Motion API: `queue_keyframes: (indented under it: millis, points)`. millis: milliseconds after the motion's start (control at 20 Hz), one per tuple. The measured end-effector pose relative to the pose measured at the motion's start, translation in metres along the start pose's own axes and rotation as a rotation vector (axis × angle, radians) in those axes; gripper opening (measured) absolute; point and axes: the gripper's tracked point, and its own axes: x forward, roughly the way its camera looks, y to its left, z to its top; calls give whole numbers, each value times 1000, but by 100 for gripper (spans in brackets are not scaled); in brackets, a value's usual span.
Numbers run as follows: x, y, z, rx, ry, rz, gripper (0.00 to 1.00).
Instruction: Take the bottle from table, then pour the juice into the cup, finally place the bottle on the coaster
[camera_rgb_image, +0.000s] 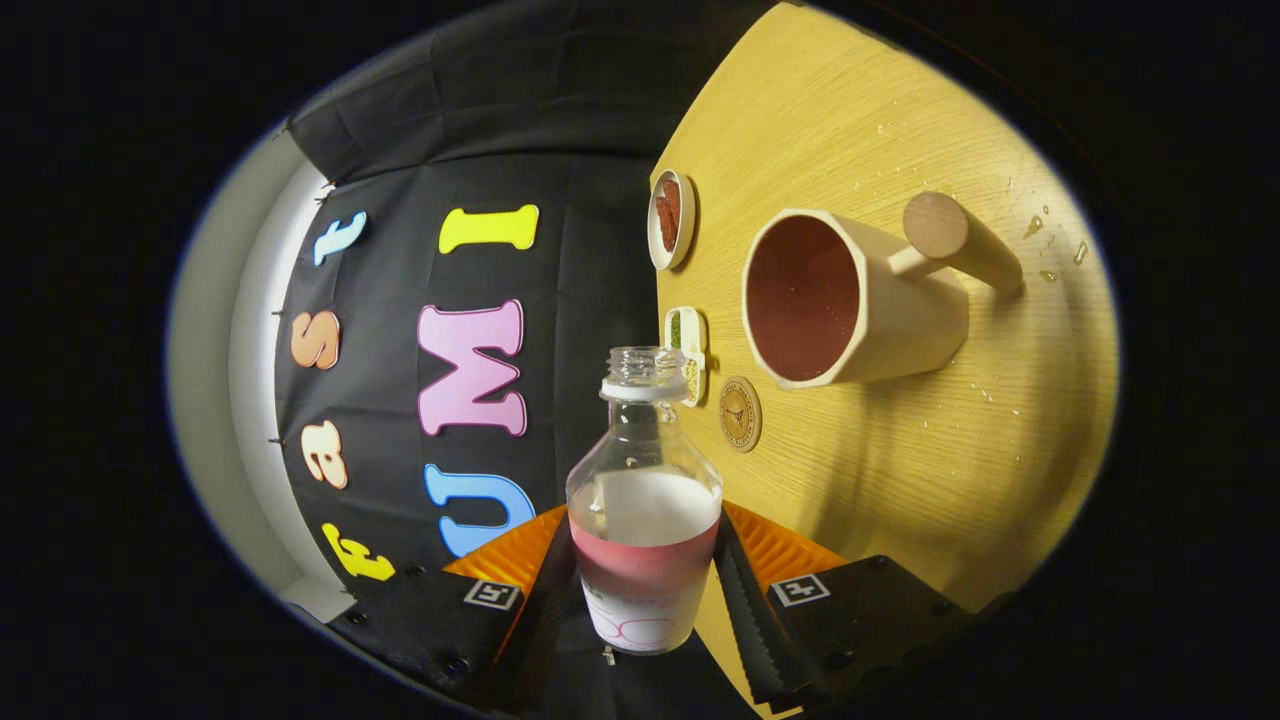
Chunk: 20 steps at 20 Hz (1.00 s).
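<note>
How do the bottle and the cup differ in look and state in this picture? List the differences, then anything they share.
The bottle is clear with a narrow uncapped neck; the cup is opaque beige with a wide mouth and a side handle. The bottle is clamped between the gripper fingers; the cup stands free on the table, beyond them. The bottle holds pinkish-white liquid; the cup's contents are unclear. Both are open-topped.

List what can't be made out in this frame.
- Bottle base: gripper view, hidden between the gripper fingers.
- Coaster emblem: too small to read.
- Contents of the two small dishes: seen edge-on, too small.
- Cup bottom: hidden in shadow inside.
</note>
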Motion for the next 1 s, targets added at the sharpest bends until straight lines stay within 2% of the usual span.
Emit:
queue_keyframes:
  millis: [1000]
  points:
    - [6,-16,3,191,3,-23,76]
